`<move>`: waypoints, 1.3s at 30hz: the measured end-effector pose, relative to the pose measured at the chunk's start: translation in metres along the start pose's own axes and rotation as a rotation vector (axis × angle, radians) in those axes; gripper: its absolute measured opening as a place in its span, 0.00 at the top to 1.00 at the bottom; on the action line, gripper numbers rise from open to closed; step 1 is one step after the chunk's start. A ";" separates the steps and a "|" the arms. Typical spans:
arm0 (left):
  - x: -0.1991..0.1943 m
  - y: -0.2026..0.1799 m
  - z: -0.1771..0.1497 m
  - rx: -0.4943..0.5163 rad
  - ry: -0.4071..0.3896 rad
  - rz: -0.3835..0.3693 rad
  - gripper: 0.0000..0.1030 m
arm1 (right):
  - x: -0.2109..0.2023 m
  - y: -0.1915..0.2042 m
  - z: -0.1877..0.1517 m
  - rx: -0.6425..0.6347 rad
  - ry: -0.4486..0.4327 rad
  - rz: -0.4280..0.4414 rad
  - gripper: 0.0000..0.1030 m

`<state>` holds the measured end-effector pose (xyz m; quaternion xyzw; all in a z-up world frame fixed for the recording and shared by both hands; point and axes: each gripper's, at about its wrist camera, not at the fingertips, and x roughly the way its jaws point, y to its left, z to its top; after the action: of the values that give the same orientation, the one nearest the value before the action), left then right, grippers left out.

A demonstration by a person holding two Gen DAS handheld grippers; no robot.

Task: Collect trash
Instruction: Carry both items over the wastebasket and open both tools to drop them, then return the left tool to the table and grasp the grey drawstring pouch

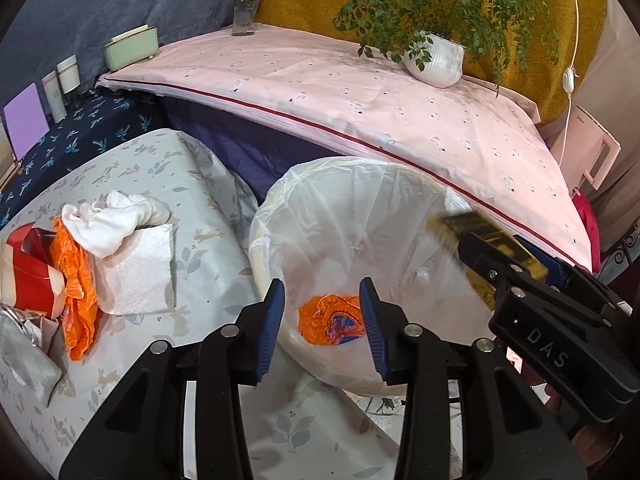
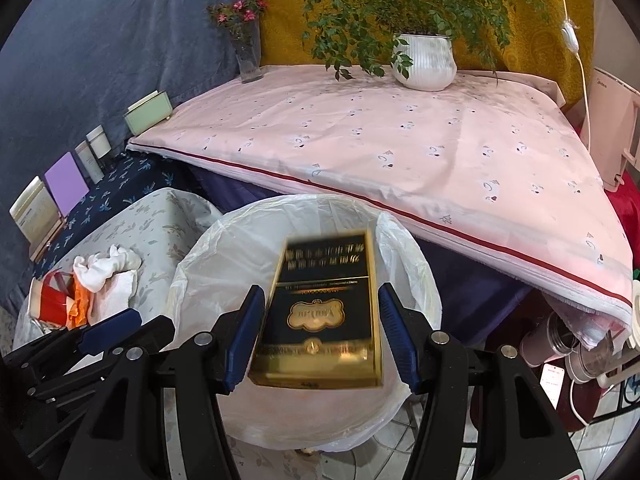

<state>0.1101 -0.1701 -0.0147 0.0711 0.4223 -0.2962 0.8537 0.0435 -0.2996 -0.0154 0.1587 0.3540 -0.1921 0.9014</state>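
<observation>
- Both pairs of jaws hang over a bin lined with a white plastic bag: the left gripper stands open with nothing between its blue pads.
- Right gripper frames a black-and-gold box, blurred, between its jaws; whether the pads press its sides cannot be told.
- Below the left jaws, an orange wrapper lies at the bottom of the bag.
- Left of those jaws, on a leaf-print cloth, wait a white paper towel, a crumpled white tissue, an orange bag and a red-and-white carton.
- Beyond the bin, a potted plant stands on a pink cloth.
</observation>
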 end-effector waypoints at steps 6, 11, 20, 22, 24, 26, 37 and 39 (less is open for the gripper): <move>-0.006 0.006 -0.001 -0.012 -0.014 0.024 0.54 | -0.003 0.008 0.001 -0.009 -0.005 0.003 0.43; -0.016 0.013 -0.003 -0.028 -0.033 0.039 0.47 | -0.011 0.016 0.000 -0.020 -0.015 0.007 0.40; -0.038 0.032 -0.013 -0.066 -0.061 0.066 0.47 | -0.029 0.036 -0.003 -0.056 -0.031 0.027 0.39; -0.043 0.038 -0.017 -0.078 -0.066 0.072 0.47 | -0.033 0.043 -0.006 -0.069 -0.034 0.033 0.39; -0.048 0.045 -0.020 -0.092 -0.071 0.081 0.47 | -0.036 0.050 -0.007 -0.080 -0.036 0.038 0.39; -0.054 0.053 -0.024 -0.107 -0.076 0.090 0.47 | -0.039 0.057 -0.010 -0.090 -0.035 0.045 0.38; -0.092 0.117 -0.054 -0.222 -0.100 0.199 0.39 | -0.049 0.115 -0.033 -0.164 -0.002 0.122 0.38; -0.098 0.131 -0.062 -0.247 -0.101 0.225 0.39 | -0.050 0.127 -0.038 -0.181 0.005 0.139 0.38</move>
<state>0.0964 0.0032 0.0044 -0.0026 0.4015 -0.1477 0.9039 0.0459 -0.1608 0.0122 0.1012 0.3601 -0.0961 0.9224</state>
